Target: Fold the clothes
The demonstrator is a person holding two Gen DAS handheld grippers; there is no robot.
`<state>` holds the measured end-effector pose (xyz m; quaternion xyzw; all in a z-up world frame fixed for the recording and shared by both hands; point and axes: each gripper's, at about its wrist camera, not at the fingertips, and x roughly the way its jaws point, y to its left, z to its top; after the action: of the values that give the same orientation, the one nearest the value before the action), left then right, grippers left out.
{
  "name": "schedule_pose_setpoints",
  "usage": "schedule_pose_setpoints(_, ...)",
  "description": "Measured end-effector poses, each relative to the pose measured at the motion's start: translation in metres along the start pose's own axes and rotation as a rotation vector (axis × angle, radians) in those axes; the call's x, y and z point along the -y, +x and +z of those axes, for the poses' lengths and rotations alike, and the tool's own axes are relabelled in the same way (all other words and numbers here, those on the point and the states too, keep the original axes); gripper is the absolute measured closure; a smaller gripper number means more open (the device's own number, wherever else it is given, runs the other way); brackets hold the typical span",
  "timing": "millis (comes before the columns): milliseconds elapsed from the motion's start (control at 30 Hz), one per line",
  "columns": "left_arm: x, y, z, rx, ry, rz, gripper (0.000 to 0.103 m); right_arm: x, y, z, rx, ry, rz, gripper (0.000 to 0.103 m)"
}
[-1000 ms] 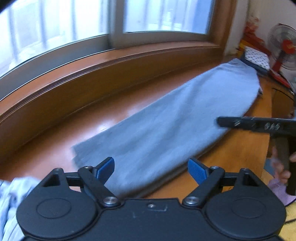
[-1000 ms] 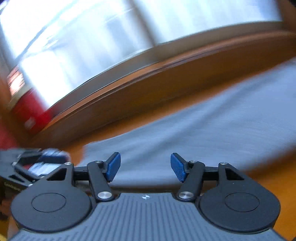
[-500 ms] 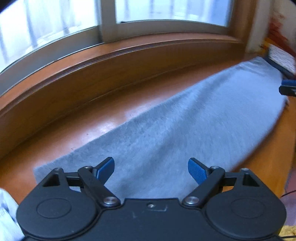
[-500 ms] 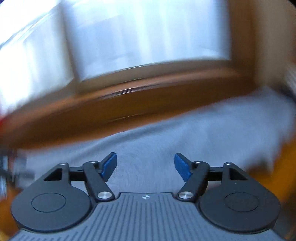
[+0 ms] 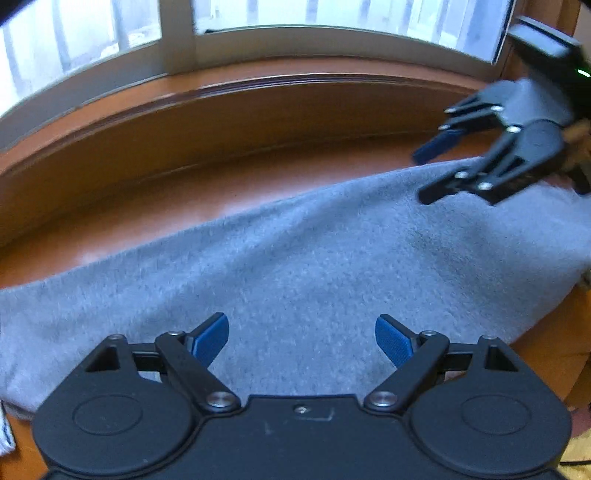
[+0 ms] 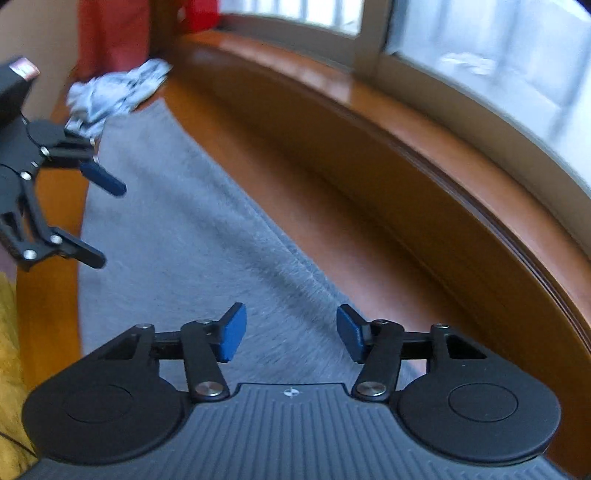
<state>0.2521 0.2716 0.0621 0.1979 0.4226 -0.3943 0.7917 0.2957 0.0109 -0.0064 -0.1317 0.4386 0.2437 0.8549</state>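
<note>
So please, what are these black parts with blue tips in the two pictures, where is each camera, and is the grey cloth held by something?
No machine arm here: a person holds one hand tool in each hand, and each tool carries a camera looking along its two fingers. The black parts low in each picture are that tool itself.

The left camera shows the left gripper with blue pads wide apart, above the grey cloth. The other tool appears at its upper right.

The right camera shows the right gripper; its jaws are closing, but the pads do not press on the cloth. The left tool appears at the left edge.

The cloth lies flat on a wooden sill under a window. A crumpled garment lies at its far end. Nothing is held.
</note>
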Motion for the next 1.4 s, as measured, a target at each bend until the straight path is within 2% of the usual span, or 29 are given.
schedule_pose_setpoints(133, 0.002, 0.007, 0.010, -0.011, 0.011, 0.044, 0.017, 0.011, 0.012, -0.006, -0.024, -0.038, 0.050, 0.050)
schedule_pose_setpoints(267, -0.004, 0.017, 0.017, -0.029, -0.032, 0.057, 0.017, 0.020, 0.018, -0.009, -0.040, -0.046, 0.102, 0.052)
schedule_pose_setpoints(300, -0.005, 0.020, 0.017, -0.035, -0.044, 0.053, 0.017, 0.020, 0.017, -0.010, -0.039, -0.051, 0.110, 0.057)
schedule_pose_setpoints(333, -0.004, 0.022, 0.018, -0.041, -0.049, 0.051, 0.017, 0.019, 0.016, -0.010, -0.033, -0.059, 0.116, 0.076)
schedule_pose_setpoints(367, -0.004, 0.025, 0.018, -0.047, -0.047, 0.051, 0.017, 0.018, 0.015, -0.011, -0.027, -0.067, 0.121, 0.087)
schedule_pose_setpoints(433, -0.002, 0.029, 0.019, -0.058, -0.045, 0.050, 0.017, 0.014, 0.009, -0.013, -0.005, -0.107, 0.121, 0.101)
schedule_pose_setpoints(500, 0.000, 0.031, 0.020, -0.068, -0.045, 0.051, 0.017, 0.009, 0.000, -0.013, 0.017, -0.129, 0.124, 0.101)
schedule_pose_setpoints(633, -0.003, 0.033, 0.024, -0.065, -0.063, 0.038, 0.017, 0.010, -0.026, -0.003, 0.140, -0.140, 0.069, 0.101)
schedule_pose_setpoints(700, -0.003, 0.037, 0.026, -0.072, -0.066, 0.040, 0.017, 0.016, -0.018, -0.003, 0.138, -0.141, 0.044, 0.101)
schedule_pose_setpoints(800, -0.001, 0.042, 0.027, -0.092, -0.050, 0.052, 0.017, 0.019, 0.017, -0.012, 0.066, -0.154, 0.025, 0.101)
schedule_pose_setpoints(933, 0.010, 0.041, 0.032, -0.080, -0.009, 0.022, 0.017, 0.016, 0.025, -0.016, 0.102, -0.113, -0.007, 0.099)
schedule_pose_setpoints(1000, 0.019, 0.042, 0.036, -0.066, 0.017, -0.005, 0.017, 0.018, 0.016, -0.018, 0.111, -0.074, -0.038, 0.093)
schedule_pose_setpoints(1067, 0.031, 0.046, 0.041, -0.054, 0.050, -0.044, 0.017, 0.020, -0.006, -0.025, 0.157, -0.034, -0.089, 0.092)
schedule_pose_setpoints(1100, 0.039, 0.049, 0.044, -0.050, 0.068, -0.066, 0.017, 0.021, -0.018, -0.029, 0.183, -0.013, -0.117, 0.084)
schedule_pose_setpoints(1133, 0.046, 0.052, 0.046, -0.046, 0.087, -0.088, 0.017, 0.023, -0.031, -0.036, 0.200, 0.008, -0.141, 0.072)
schedule_pose_setpoints(1167, 0.053, 0.055, 0.048, -0.044, 0.103, -0.108, 0.017, 0.027, -0.045, -0.045, 0.208, 0.029, -0.162, 0.067)
schedule_pose_setpoints(1200, 0.059, 0.058, 0.049, -0.046, 0.116, -0.126, 0.017, 0.031, -0.057, -0.055, 0.202, 0.047, -0.188, 0.060)
schedule_pose_setpoints(1267, 0.071, 0.065, 0.052, -0.050, 0.141, -0.161, 0.017, 0.040, -0.076, -0.078, 0.140, 0.080, -0.242, 0.060)
schedule_pose_setpoints(1400, 0.088, 0.072, 0.053, -0.043, 0.197, -0.165, 0.012, 0.051, -0.096, -0.117, 0.040, 0.181, -0.230, 0.060)
